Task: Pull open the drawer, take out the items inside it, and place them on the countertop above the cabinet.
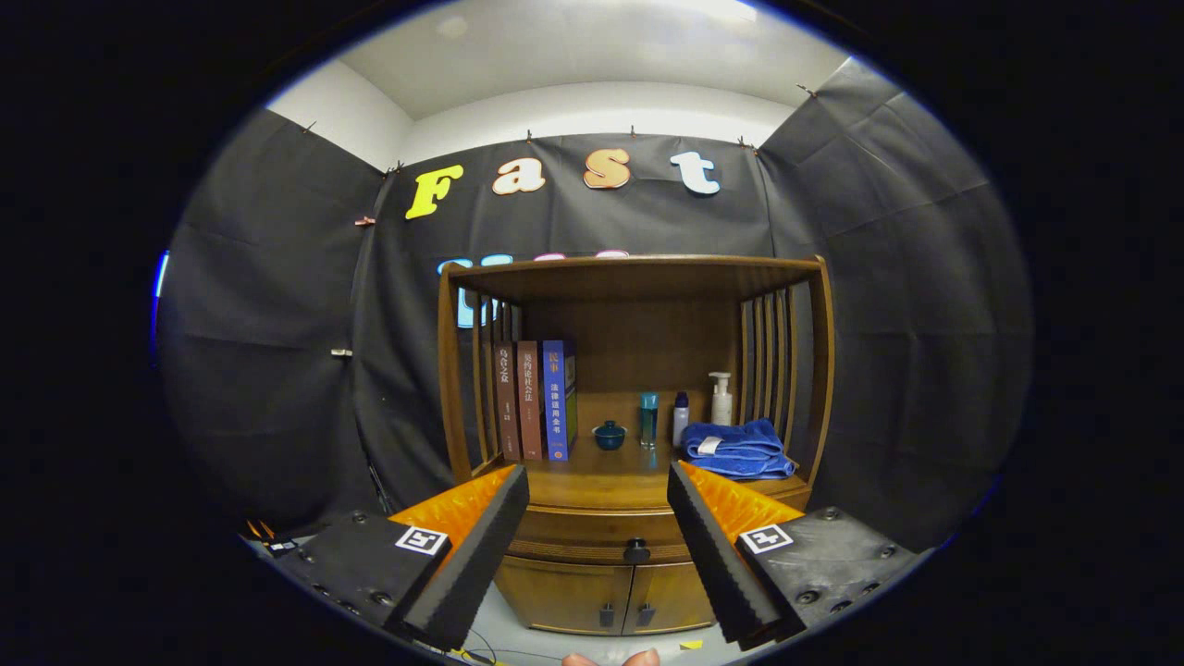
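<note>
Hand-held gripper (598, 481) spread, facing shut drawer (601, 536)

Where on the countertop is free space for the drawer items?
Bare countertop lies in front of the small bowl and between it and the books. The bottles and blue towel crowd the other side. Tongs open.

Drawer (606, 535) front partly behind fingers (481, 546)
</note>
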Available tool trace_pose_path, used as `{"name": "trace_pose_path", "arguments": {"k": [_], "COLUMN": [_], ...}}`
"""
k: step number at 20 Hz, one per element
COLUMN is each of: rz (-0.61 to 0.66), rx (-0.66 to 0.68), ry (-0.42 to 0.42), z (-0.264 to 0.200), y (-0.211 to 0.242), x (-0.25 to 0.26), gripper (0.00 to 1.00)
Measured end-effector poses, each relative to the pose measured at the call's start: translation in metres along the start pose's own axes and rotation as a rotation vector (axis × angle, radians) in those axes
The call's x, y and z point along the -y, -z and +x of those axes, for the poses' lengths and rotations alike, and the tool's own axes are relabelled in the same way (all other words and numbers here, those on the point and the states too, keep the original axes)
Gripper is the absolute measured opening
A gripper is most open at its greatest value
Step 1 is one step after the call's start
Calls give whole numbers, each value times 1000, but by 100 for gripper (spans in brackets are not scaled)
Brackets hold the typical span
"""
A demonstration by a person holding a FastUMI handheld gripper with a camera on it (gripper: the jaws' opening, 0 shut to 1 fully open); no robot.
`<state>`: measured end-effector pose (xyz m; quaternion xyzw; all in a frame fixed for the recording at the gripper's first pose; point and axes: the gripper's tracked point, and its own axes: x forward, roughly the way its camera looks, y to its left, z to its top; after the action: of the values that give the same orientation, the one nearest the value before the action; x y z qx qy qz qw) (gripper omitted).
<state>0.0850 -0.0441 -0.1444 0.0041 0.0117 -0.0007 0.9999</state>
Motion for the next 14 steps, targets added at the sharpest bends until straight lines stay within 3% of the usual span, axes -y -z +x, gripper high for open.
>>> {"name": "trace_pose_path", "arguments": {"k": [3, 9, 14], "rz": [9, 6, 20], "rx": [-24, -206, -285], "ry": [6, 10, 55], "z": [28, 85, 127], "y": [50, 172, 228], "x": [14, 27, 42], "gripper": [99, 100, 100]}}
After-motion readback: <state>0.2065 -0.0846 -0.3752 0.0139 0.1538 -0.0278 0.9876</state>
